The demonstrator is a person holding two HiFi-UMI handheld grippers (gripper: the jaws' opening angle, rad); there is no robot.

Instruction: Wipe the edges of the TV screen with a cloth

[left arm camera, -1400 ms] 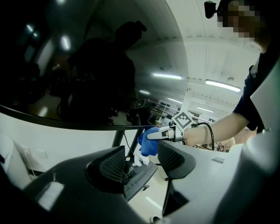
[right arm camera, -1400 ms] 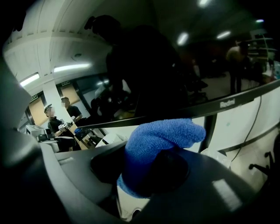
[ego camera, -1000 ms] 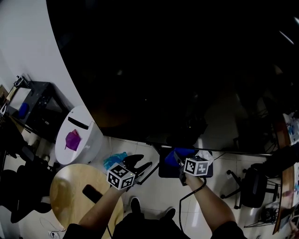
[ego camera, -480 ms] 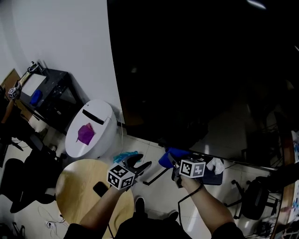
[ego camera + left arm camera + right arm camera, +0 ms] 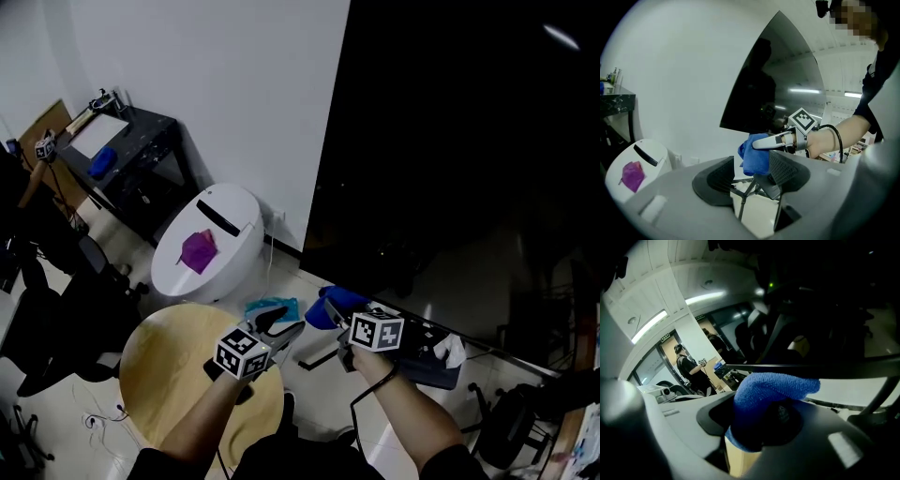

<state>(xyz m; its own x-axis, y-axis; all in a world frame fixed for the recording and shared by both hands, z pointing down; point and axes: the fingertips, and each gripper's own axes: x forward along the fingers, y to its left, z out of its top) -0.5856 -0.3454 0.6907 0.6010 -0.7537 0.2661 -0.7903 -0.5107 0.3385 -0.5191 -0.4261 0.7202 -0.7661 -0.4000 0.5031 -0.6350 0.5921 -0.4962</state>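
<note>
The TV screen (image 5: 469,141), black and by far the largest thing, was seen in the head view filling the upper right beside a white wall (image 5: 234,84). A round wooden table (image 5: 159,375) was shown well below the screen's lower left corner. A white rounded bin (image 5: 208,246) stood nearer that corner, and a black desk (image 5: 131,150) was set well to the screen's left. Of these, only the bin was also caught by the left gripper view.

The right gripper (image 5: 328,316) was held just under the screen's lower left corner, its jaws clamped together on a blue cloth (image 5: 336,302). That grip was made plain only in the right gripper view, where the cloth (image 5: 768,390) bulged from between the jaws of the gripper (image 5: 759,420) right below the screen's dark lower edge (image 5: 811,369). Whether the cloth touched the screen could not be told.

The left gripper (image 5: 283,328) was held further left of that corner, jaws apart and holding nothing. In its own view (image 5: 752,176) the cloth (image 5: 754,157) was seen beyond the gap, carried by the right gripper (image 5: 761,142).

A teal cloth (image 5: 272,307) lay on the floor under the screen's corner, seen in the head view alone. A purple scrap (image 5: 197,251) lay on the bin.
</note>
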